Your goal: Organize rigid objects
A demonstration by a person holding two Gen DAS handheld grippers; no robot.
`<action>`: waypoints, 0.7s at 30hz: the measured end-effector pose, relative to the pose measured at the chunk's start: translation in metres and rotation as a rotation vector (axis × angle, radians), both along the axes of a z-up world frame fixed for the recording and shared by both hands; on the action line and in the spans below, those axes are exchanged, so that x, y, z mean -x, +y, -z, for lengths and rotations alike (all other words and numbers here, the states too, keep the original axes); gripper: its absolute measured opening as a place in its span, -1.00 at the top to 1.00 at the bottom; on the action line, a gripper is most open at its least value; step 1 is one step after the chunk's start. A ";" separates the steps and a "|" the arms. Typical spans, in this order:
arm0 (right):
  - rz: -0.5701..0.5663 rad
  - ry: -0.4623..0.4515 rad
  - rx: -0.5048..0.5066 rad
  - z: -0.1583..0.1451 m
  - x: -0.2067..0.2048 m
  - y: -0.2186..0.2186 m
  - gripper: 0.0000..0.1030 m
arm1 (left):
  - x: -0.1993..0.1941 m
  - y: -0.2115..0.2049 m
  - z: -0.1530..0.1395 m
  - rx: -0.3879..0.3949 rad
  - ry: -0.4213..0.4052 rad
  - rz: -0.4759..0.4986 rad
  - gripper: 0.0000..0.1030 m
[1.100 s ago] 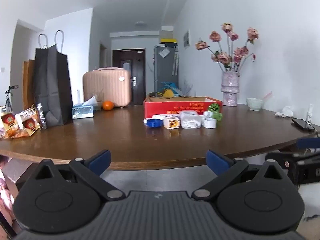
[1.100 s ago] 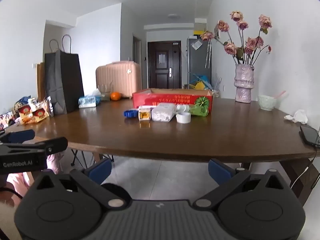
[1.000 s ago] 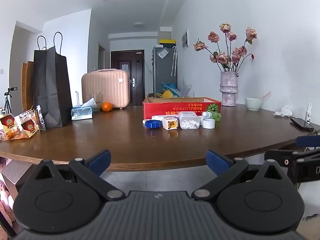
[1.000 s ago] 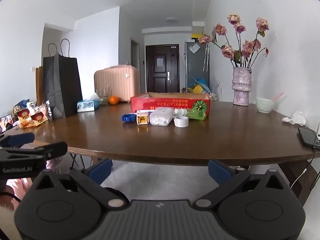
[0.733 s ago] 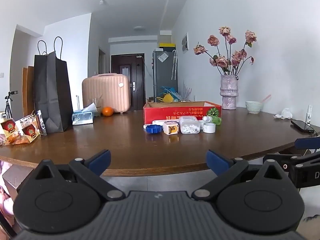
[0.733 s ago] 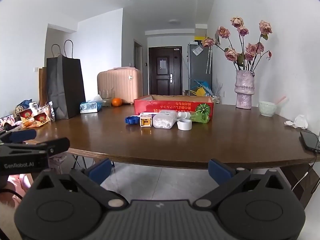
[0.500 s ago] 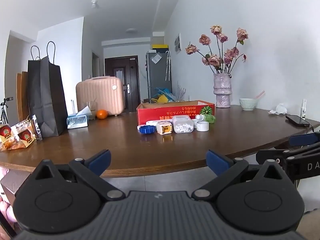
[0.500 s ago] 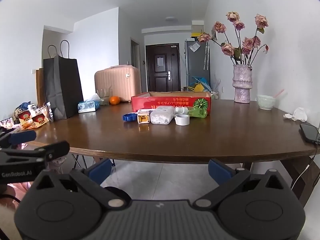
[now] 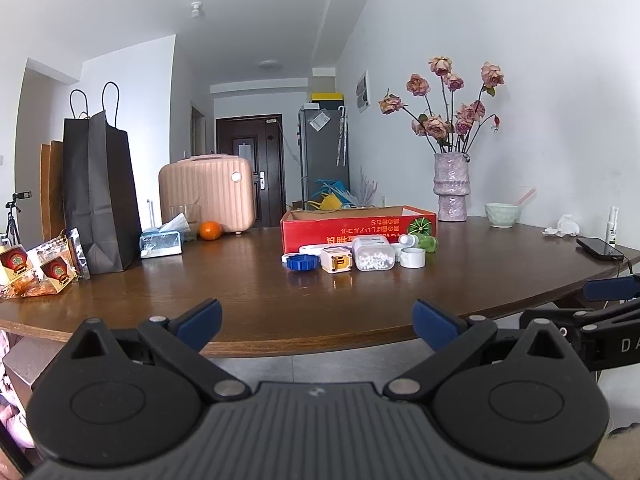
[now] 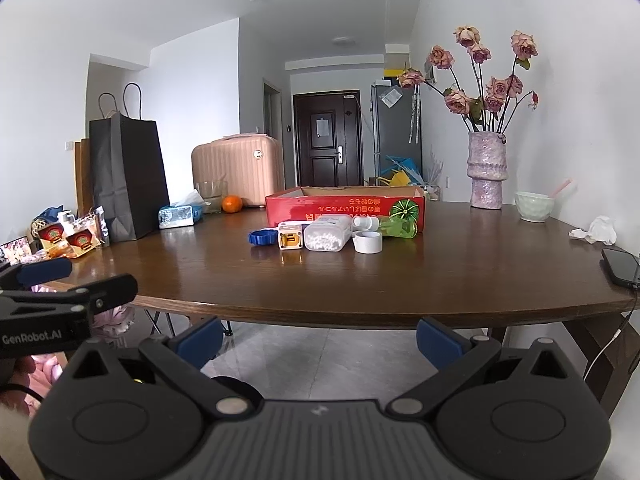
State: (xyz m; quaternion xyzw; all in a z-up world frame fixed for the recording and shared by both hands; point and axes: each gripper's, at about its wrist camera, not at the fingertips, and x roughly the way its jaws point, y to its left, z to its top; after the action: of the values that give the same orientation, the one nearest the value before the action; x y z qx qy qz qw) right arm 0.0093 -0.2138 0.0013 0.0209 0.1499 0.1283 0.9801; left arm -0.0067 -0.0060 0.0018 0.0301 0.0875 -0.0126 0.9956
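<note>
**Small items lined up at the box, awaiting sorting**

The white tub (image 10: pixel 325 238), blue cap (image 10: pixel 262 237) and tape roll (image 10: pixel 368 241) sit beside the red box (image 10: pixel 344 203) mid-worktop (image 10: pixel 400 280), probably its intended container. Left hand-held gripper (image 9: pixel 316 320) and right hand-held gripper (image 10: pixel 319 338) hover wide open, empty, short of the edge.

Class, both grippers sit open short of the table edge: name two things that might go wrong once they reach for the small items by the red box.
The green bottle lies on its side and may roll when nudged. The white tape roll, pellet box and yellow-faced cube sit packed together, so gripping one could knock its neighbours.
</note>
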 end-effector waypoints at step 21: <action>-0.004 0.010 -0.013 0.004 -0.001 -0.001 -1.00 | 0.000 0.001 0.001 0.006 0.013 -0.010 -1.00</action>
State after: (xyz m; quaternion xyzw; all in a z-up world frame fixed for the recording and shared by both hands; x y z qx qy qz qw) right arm 0.0102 -0.2145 -0.0028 0.0278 0.1540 0.1311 0.9789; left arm -0.0062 -0.0055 0.0010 0.0265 0.0940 -0.0079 0.9952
